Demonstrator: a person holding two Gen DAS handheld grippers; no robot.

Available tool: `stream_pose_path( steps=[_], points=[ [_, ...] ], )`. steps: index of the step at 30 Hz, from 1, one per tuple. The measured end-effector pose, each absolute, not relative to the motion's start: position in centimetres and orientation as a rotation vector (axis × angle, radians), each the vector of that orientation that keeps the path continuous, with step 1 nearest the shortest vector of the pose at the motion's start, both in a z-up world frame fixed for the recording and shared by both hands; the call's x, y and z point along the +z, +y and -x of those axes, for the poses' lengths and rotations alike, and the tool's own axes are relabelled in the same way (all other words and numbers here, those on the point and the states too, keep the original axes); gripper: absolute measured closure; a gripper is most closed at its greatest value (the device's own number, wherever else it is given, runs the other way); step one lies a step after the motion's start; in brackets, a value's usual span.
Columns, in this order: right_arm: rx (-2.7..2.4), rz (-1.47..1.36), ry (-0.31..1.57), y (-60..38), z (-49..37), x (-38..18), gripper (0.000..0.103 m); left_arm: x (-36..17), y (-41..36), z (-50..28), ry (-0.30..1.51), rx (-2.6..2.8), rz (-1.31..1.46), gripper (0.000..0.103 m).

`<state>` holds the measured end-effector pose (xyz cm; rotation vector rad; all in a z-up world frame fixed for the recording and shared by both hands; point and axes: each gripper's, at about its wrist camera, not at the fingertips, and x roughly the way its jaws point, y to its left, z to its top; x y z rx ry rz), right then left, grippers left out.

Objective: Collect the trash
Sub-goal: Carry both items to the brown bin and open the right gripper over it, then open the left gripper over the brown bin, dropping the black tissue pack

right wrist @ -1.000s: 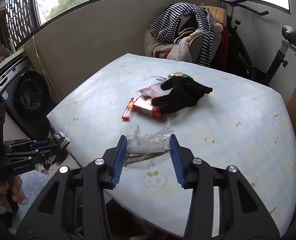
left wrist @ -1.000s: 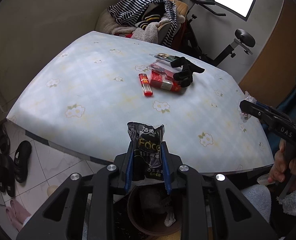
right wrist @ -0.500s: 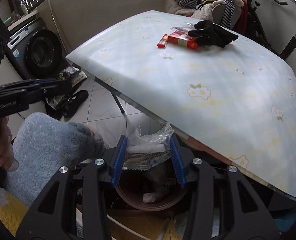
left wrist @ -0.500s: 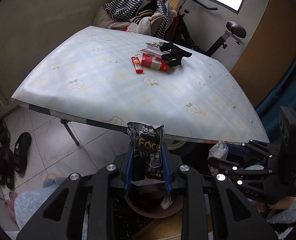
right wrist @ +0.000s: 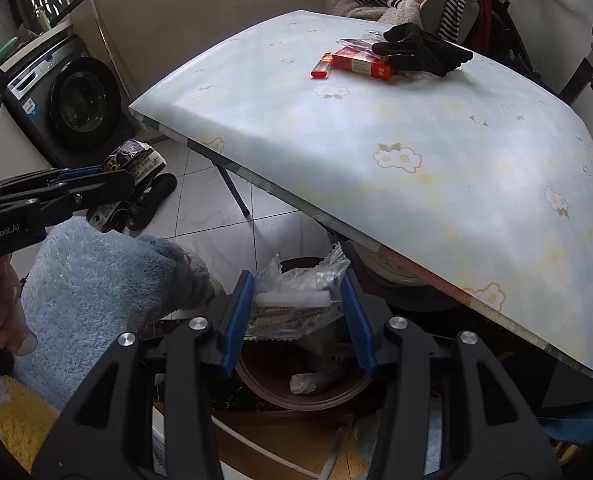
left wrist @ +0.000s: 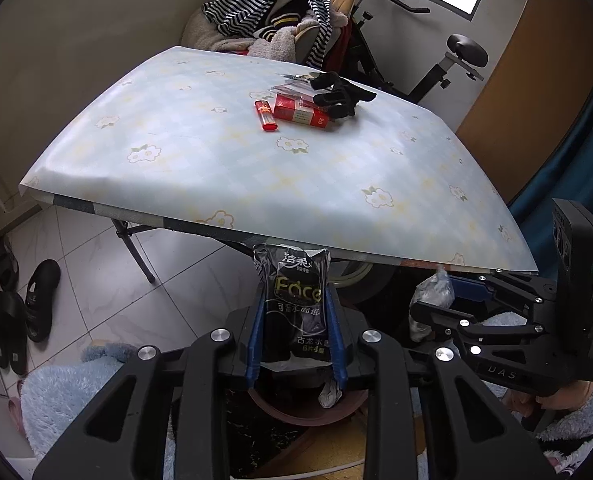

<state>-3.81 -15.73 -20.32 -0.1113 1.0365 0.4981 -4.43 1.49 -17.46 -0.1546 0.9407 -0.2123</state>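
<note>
Below the near edge of the pale blue flower-print table [left wrist: 256, 160], both grippers hang over a round brown bin [right wrist: 296, 392] that stands on the floor, half tucked under the tabletop. Up on the table, toward its far edge, lie things not in hand: a black glove [right wrist: 424, 50] draped partly over a red cigarette pack [right wrist: 362, 64], with a red lighter [left wrist: 265, 115] just beside the pack.

Smaller still is the trash itself. The left gripper [left wrist: 294, 336] is clamped on a black plastic tissue packet with gold lettering [left wrist: 296, 304], held upright between the blue pads above the bin's rim. The right gripper [right wrist: 298, 320] is closed around a crumpled clear plastic wrapper [right wrist: 300, 296], its pads pressing both sides, directly over the bin mouth, where a few scraps already lie.

What seems left is the drop — and that is where it could slip. The clear wrapper is light and springy, so it may cling to a pad or drift past the rim as the jaws part. The black packet appears to sit nearer the rim than the centre; released from here it could strike the lip and tip onto the tiles. The table's edge hangs close above, so a careless lift afterwards might knock a gripper against it. A fluffy blue sleeve [right wrist: 96, 276] also sits just beside the bin and could catch a falling piece.
</note>
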Motion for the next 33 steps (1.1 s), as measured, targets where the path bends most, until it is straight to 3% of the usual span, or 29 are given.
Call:
stream_pose_path(
  steps=[4, 23, 25, 26, 28, 30, 33],
  points=[
    [0.505, 0.084, 1.036, -16.1, 3.7, -20.2, 0.047, -18.2, 1.5, 4.3, 0.959, -0.220, 0.153, 0.075],
    [0.393, 0.051, 0.874, -19.2, 2.3, -15.2, 0.040, -21.0, -0.9, 3.6, 1.052, -0.303, 0.109, 0.069],
    [0.385, 0.045, 0.866, -19.5, 2.1, -14.9, 0.040, -21.0, -1.2, 3.7, 1.056, -0.331, 0.109, 0.059],
    [0.381, 0.044, 0.863, -19.5, 2.0, -14.8, 0.040, -21.0, -1.3, 3.7, 1.053, -0.343, 0.114, 0.041],
    [0.376, 0.044, 0.859, -19.7, 2.0, -14.7, 0.040, -20.6, -1.4, 3.9, 1.030, -0.347, 0.120, 0.027],
    [0.364, 0.050, 0.860, -19.8, 2.0, -14.8, 0.040, -20.3, -1.3, 3.8, 1.011, -0.325, 0.106, 0.025],
    [0.355, 0.044, 0.869, -20.0, 1.9, -15.1, 0.040, -19.8, -0.5, 3.8, 0.969, -0.269, 0.113, 0.014]
  ],
)
